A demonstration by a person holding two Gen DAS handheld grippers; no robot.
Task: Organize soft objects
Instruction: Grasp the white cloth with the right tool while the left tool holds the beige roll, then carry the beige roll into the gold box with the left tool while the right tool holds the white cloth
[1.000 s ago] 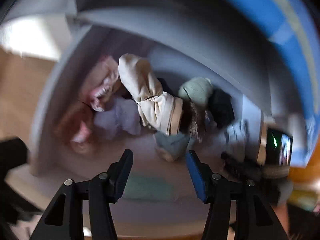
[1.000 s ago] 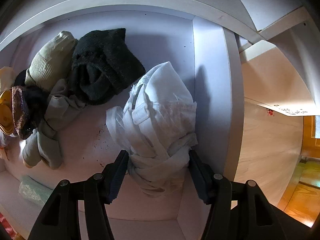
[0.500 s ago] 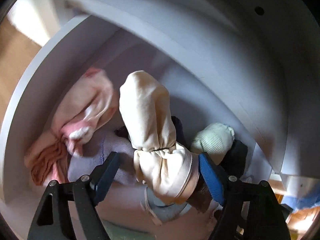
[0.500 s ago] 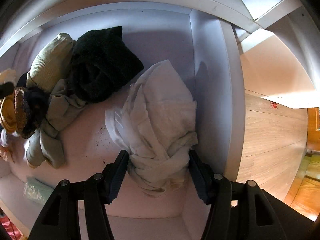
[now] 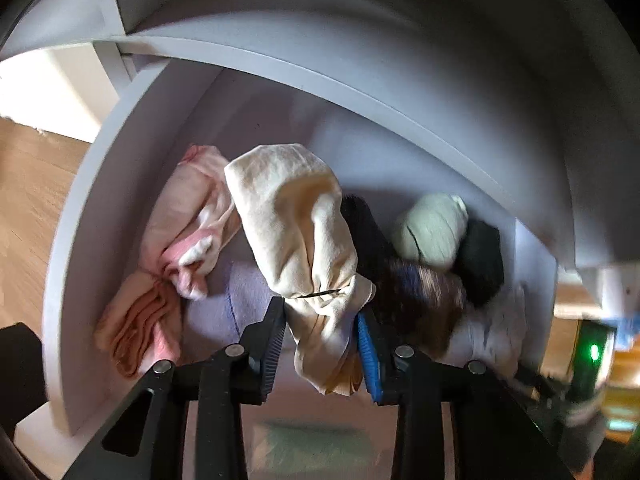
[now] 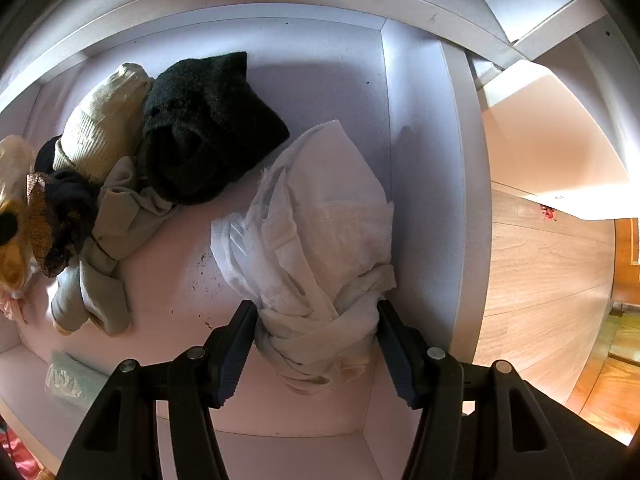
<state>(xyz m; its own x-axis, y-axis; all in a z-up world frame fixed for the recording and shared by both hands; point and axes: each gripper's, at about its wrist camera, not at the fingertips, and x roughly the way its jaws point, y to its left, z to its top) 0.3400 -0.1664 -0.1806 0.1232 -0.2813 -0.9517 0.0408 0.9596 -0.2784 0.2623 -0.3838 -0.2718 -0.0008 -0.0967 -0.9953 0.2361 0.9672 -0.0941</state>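
The left gripper [image 5: 320,332] was squeezed tight on a cream cloth bundle [image 5: 296,236]. Its two fingers pressed the bundle's narrow tied part from both sides. The fat end of the bundle stuck up toward the back of the white shelf [image 5: 72,248]. The loose end hung down between the fingers.

Just left of the cream bundle lay a pink cloth [image 5: 188,216]. In front of that was an orange cloth [image 5: 136,328]. A pale purple cloth [image 5: 236,300] lay under the cream bundle, touching the pink one. To the right sat a pale green rolled cloth [image 5: 432,228] with a black cloth [image 5: 480,260] beside it. A brown and dark cloth [image 5: 416,300] looked blurry there.

The right gripper [image 6: 316,348] had its fingers on both sides of a white cloth bundle [image 6: 320,232]. Both fingers touched the knotted end, so it held the bundle. The bundle lay on the shelf floor, close to the right wall [image 6: 424,200].

Farther left was a black woolly cloth [image 6: 204,128], touching a ribbed beige roll [image 6: 100,128]. A grey-green cloth [image 6: 108,240] lay in front of them. A small green packet [image 6: 72,376] sat near the front edge, well apart from the white bundle.
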